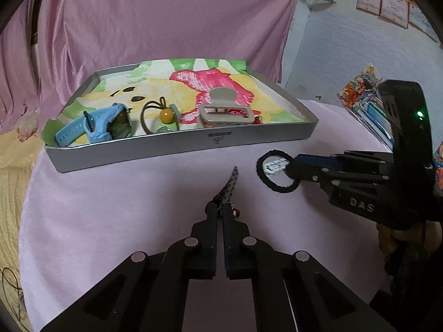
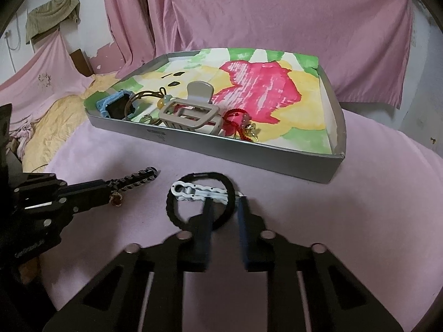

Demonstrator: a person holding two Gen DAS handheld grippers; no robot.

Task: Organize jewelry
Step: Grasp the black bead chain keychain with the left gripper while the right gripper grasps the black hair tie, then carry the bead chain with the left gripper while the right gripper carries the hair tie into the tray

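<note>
**Both grippers at the loose pieces in front of the tray**

We see a grey tray (image 1: 177,149) sitting toward the far edge of the pink-covered table (image 1: 110,207), lined w/ a bright painted sheet. L to R inside it, along the tray's near wall: a blue watch (image 1: 97,126) at the near-left corner, a brown cord w/ a yellow bead (image 1: 166,115) beside it, then a beige claw clip (image 1: 224,112) near the middle. In the right wrist view a red tassel charm (image 2: 238,123) lies just right of the clip; the tray's right half is bare paper.

On the cloth in front of the tray, our left gripper (image 1: 217,210) is clamped on a dark chain bracelet (image 1: 229,185) that sticks out fwd from the tips; a small gold-rimmed charm (image 2: 116,199) sits right at the fingers. To its right, apart from it, lies a black hair tie (image 2: 199,202) w/ a white clip (image 2: 199,191) across it. Our right gripper (image 2: 224,204) has its jaws parted, one finger inside the loop, the other outside, straddling the band; nothing pinched yet.
</note>
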